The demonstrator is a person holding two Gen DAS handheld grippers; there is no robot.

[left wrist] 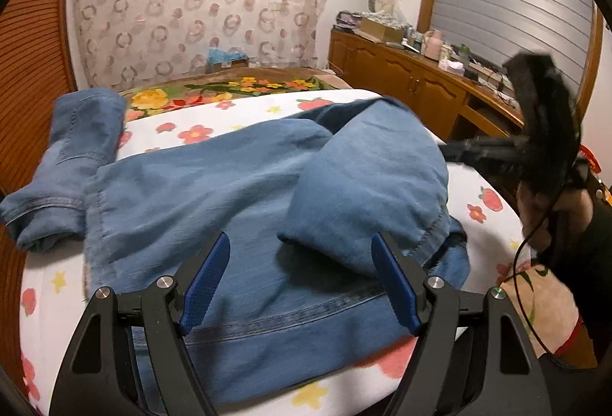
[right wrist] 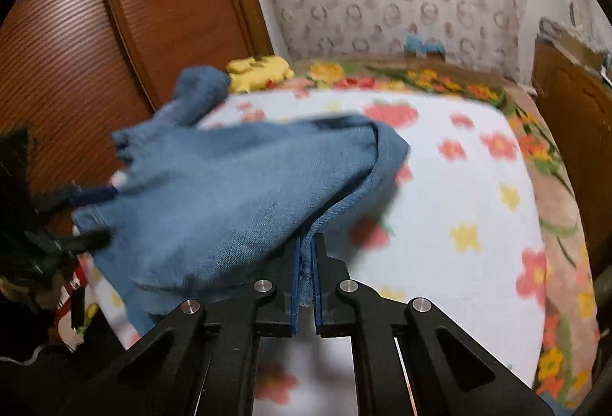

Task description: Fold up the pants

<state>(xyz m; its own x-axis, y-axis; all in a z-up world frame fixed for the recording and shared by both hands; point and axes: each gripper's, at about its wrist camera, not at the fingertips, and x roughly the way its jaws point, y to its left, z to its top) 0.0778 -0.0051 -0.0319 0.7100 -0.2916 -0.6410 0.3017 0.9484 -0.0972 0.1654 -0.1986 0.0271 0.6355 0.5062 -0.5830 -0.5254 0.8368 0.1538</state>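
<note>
On floral bed (left wrist: 493, 182): one blue pants (left wrist: 199, 186); right tool (right wrist: 305, 259) clamps fabric, left tool (left wrist: 300, 263) wide.

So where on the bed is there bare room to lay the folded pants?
The white flowered sheet lies bare right of the blue denim pants, out to the floral blanket border. The left side is crowded: pants legs reach the sheet's edge.

Pants (left wrist: 214, 179): were blue denim.
Bedsheet (right wrist: 459, 186): was white, red and yellow flowers.
Gripper pads (left wrist: 204, 282): were blue.
</note>
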